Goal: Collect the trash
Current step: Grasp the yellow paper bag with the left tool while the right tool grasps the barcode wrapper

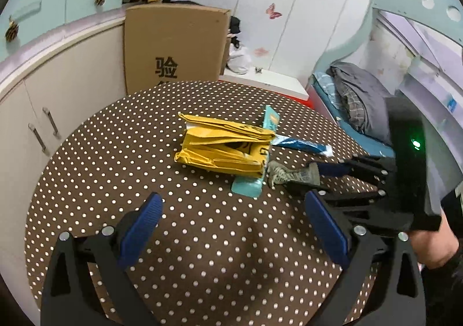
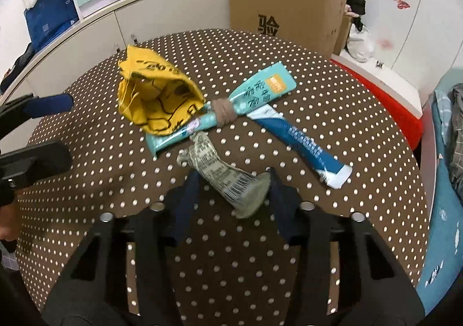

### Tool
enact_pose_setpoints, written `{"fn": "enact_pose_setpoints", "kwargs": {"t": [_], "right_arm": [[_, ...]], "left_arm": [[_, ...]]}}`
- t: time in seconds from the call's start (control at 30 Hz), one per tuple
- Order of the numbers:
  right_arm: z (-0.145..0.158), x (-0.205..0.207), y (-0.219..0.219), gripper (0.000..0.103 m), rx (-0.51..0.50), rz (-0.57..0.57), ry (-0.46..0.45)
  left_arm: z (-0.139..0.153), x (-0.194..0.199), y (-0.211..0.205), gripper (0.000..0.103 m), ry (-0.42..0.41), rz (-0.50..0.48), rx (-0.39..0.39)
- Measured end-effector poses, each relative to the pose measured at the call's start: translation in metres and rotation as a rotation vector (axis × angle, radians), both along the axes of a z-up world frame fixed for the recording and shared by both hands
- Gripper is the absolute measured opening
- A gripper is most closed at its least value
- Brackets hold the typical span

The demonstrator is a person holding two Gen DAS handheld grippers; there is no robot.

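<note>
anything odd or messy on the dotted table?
Only the trash itself: a crumpled yellow bag lies on a teal wrapper that crosses a blue wrapper, with a brown band around the teal one. The right gripper has a grey wrapper between its fingers. Nothing spilled.

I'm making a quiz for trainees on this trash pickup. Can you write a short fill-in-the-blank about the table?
1. The tablecloth is brown with white ____.
2. The right gripper has a crumpled grey ____ between its fingers.
3. The yellow bag lies on one end of the ____ wrapper.
4. The left gripper is open and holds ____.

Missing words: dots; wrapper; teal; nothing
</note>
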State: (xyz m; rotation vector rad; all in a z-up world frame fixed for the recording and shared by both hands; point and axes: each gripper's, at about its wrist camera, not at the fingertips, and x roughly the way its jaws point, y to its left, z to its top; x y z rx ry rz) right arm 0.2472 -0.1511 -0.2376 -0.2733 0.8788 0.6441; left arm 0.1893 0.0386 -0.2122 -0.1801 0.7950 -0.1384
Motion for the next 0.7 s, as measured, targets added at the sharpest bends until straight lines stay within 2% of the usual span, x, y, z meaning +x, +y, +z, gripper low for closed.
{"fn": "enact_pose_setpoints", "kwargs": {"t": [0.1,0.23,0.33,0.37,0.47,0.5,0.53,0.57,0.6,0.67,0.7], "right_arm": [[0.0,-0.001,-0.004,0.03,0.009,-0.022,0.006],[0.002,-0.014,-0.014,0.029,0.015,-0.051,0.006],[0.001,-0.021,-0.014,0.038,0.018,-0.049,0.008],[0.001,-0.024,-0.014,0.046,0.024,-0.04,0.014],[0.002,-0.024,-0.011,0.048,0.013,-0.024,0.011],[0.002,-0.024,-0.009,0.048,0.009,-0.02,0.012],[0.003,-0.023,-0.007,0.048,0.009,-0.019,0.012],[0.003,-0.022,-0.006,0.048,0.009,-0.019,0.009],[0.003,-0.02,-0.004,0.048,0.006,-0.022,0.003],[0.002,-0.017,0.001,0.048,-0.001,-0.021,-0.004],[0.002,-0.016,0.003,0.048,-0.002,-0.021,-0.011]], "left_arm": [[-0.006,0.011,-0.001,0.096,0.021,0.04,-0.012],[-0.013,0.025,-0.007,0.096,0.038,0.085,-0.028],[-0.02,0.037,-0.007,0.096,0.055,0.142,-0.025],[-0.021,0.04,-0.006,0.096,0.058,0.161,-0.039],[-0.024,0.048,-0.002,0.095,0.066,0.189,-0.069],[-0.025,0.05,0.001,0.092,0.069,0.189,-0.079],[-0.026,0.053,0.002,0.072,0.074,0.185,-0.088],[-0.029,0.056,0.004,0.058,0.096,0.175,-0.097],[-0.031,0.058,0.006,0.052,0.11,0.172,-0.102],[-0.033,0.059,0.011,0.033,0.106,0.173,-0.098],[-0.035,0.059,0.015,0.03,0.113,0.168,-0.11]]}}
